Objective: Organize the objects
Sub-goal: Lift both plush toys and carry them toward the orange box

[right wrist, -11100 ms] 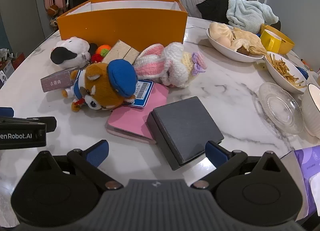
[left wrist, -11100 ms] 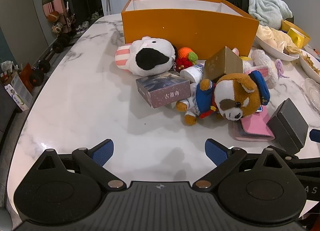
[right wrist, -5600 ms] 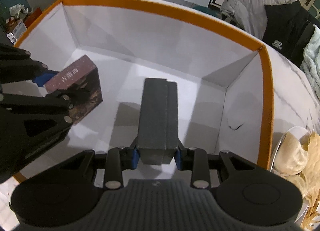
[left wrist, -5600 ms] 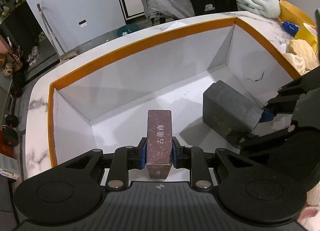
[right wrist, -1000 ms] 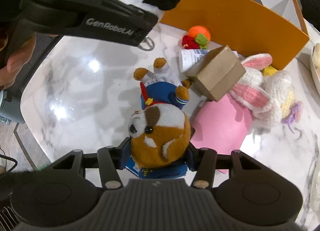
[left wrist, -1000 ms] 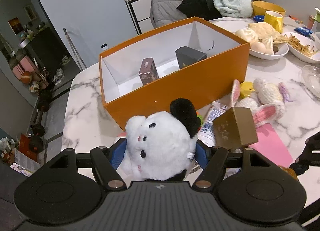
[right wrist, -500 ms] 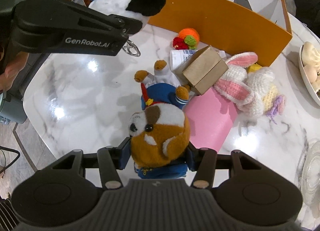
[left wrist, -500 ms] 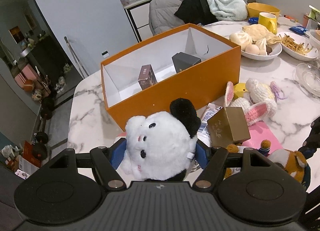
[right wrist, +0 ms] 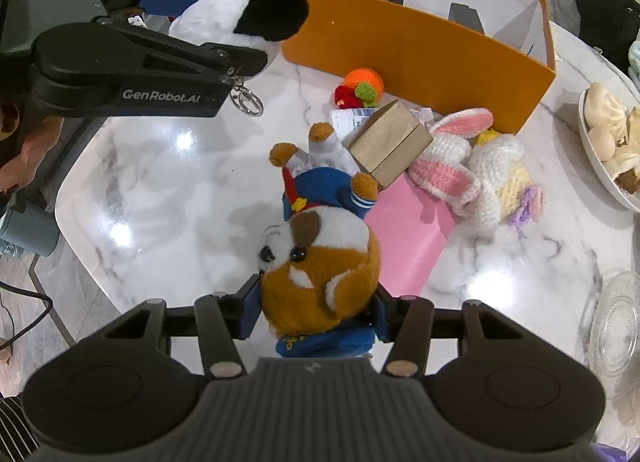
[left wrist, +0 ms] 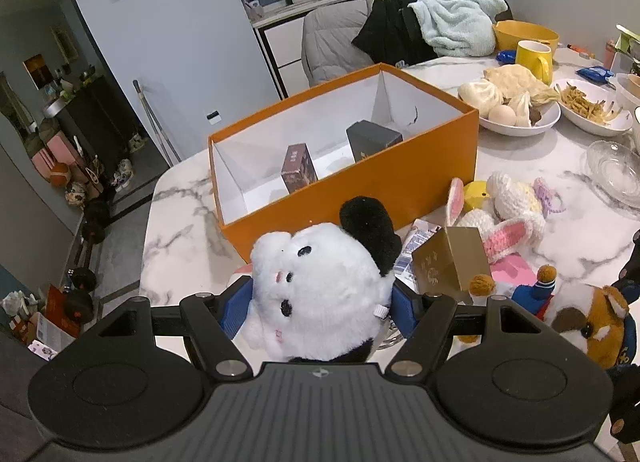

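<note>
My left gripper (left wrist: 320,308) is shut on a white plush with a black ear (left wrist: 320,286) and holds it in the air in front of the orange box (left wrist: 360,186). The plush also shows in the right wrist view (right wrist: 240,16). My right gripper (right wrist: 318,312) is shut on a brown and white plush dog in blue clothes (right wrist: 320,258), lifted above the marble table (right wrist: 160,190). The orange box (right wrist: 420,42) holds a maroon box (left wrist: 298,168) and a dark grey box (left wrist: 372,140).
On the table lie a gold box (right wrist: 390,150), a crochet bunny (right wrist: 476,170), a pink pouch (right wrist: 408,238), a crochet fruit toy (right wrist: 360,88) and a tube (left wrist: 416,246). Food bowls (left wrist: 520,118), a yellow mug (left wrist: 534,60) and a glass dish (left wrist: 614,172) stand to the right.
Both grippers have risen further with their plush toys still held. The box and table items look smaller and lower in both views.
</note>
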`<move>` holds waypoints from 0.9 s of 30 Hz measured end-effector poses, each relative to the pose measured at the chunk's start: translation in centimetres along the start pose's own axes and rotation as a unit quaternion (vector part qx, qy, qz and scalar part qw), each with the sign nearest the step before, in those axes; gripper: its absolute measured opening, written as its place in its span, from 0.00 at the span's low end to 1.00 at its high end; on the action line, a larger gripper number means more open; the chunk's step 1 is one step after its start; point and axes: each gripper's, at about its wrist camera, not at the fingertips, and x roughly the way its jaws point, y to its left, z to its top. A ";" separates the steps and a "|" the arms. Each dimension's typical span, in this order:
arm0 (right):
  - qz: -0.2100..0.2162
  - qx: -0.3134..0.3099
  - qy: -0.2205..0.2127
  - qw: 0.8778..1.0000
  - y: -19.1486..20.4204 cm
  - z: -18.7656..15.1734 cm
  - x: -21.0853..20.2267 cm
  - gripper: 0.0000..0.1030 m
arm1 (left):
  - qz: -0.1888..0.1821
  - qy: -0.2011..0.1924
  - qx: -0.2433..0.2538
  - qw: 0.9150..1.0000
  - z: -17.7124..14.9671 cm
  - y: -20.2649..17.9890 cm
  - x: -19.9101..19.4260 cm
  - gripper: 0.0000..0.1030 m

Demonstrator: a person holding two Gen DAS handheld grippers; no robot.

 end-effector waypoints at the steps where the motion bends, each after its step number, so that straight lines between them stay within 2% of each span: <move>1: 0.000 0.000 -0.001 1.000 -0.1 0.0 -0.1 0.54 | 0.000 -0.002 0.000 1.000 0.1 0.0 -0.1 0.80; 15: -0.014 0.004 -0.035 0.999 -1.3 1.8 -3.9 0.54 | -0.007 -0.023 -0.013 1.000 1.8 0.7 -0.9 0.80; 27: -0.016 0.006 -0.044 0.999 -2.2 3.4 -4.5 0.54 | -0.006 -0.036 -0.020 0.999 3.0 1.4 -0.7 0.80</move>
